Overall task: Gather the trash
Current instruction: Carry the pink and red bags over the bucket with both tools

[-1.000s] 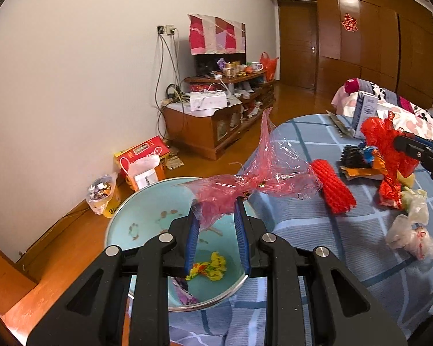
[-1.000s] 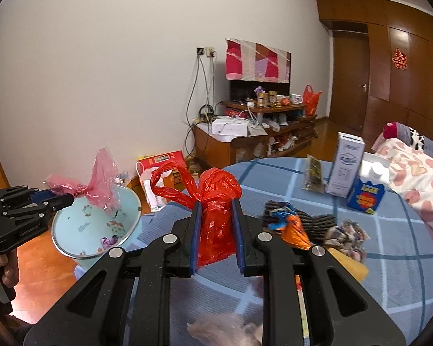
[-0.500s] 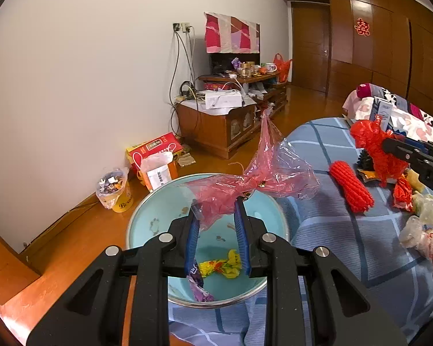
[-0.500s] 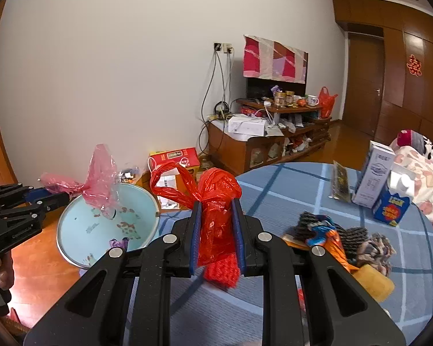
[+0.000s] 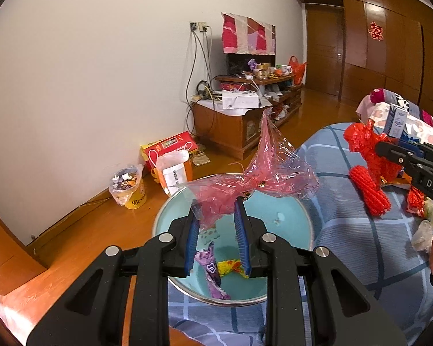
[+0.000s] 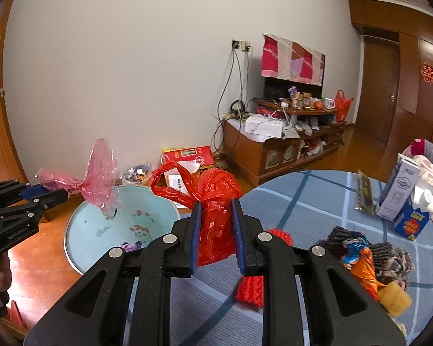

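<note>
The left hand-held gripper (image 5: 216, 210) pinches a crumpled pink plastic bag (image 5: 254, 173) above the pale blue basin (image 5: 288, 219), where wrappers lie. The right hand-held gripper (image 6: 216, 210) clamps a knotted red plastic bag (image 6: 216, 201) over the table (image 6: 303, 201), just right of the basin.

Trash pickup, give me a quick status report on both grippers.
Left gripper shut on pink plastic bag, over the blue basin. Right gripper shut on red plastic bag, above the table. Nothing blocking the basin.
</note>
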Action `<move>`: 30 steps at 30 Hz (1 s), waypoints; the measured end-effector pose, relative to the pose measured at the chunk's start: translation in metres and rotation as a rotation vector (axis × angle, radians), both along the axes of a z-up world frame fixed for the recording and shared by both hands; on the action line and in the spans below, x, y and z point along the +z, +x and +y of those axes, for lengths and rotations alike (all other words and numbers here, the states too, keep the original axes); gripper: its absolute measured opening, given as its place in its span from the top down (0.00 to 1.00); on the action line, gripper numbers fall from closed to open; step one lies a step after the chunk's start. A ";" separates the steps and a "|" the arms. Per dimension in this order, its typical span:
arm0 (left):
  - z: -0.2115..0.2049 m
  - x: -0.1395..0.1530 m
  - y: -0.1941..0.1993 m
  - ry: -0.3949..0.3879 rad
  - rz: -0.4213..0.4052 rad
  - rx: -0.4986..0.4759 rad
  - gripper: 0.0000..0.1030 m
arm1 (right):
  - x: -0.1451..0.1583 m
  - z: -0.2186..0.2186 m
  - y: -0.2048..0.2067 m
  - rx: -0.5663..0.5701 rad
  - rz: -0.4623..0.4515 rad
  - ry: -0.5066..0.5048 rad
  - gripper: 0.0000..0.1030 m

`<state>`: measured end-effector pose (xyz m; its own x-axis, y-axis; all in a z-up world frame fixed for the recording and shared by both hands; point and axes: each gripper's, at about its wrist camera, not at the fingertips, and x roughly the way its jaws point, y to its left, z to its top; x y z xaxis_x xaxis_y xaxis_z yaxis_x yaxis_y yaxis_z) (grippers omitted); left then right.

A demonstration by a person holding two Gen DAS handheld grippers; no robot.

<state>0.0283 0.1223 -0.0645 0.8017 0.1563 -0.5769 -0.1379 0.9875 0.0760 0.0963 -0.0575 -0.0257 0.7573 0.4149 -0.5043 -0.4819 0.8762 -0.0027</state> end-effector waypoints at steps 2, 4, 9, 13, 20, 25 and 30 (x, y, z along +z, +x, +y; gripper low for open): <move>0.003 0.000 -0.001 0.001 0.000 0.011 0.77 | -0.002 0.005 0.001 0.010 0.004 -0.005 0.79; 0.007 0.000 0.000 0.006 0.002 0.024 0.77 | -0.003 0.009 0.002 0.018 0.007 -0.009 0.79; 0.014 -0.004 -0.001 0.022 0.017 0.055 0.77 | -0.007 0.019 0.005 0.036 0.017 -0.019 0.79; 0.019 -0.005 -0.002 0.017 0.022 0.064 0.77 | -0.008 0.025 0.006 0.051 0.020 -0.024 0.79; 0.024 -0.004 -0.007 0.027 0.022 0.080 0.77 | -0.009 0.036 0.007 0.074 0.023 -0.030 0.79; 0.027 -0.004 -0.008 0.032 0.029 0.096 0.77 | -0.011 0.042 0.006 0.089 0.024 -0.035 0.79; 0.026 -0.003 -0.007 0.036 0.033 0.106 0.77 | -0.011 0.044 0.006 0.096 0.025 -0.038 0.79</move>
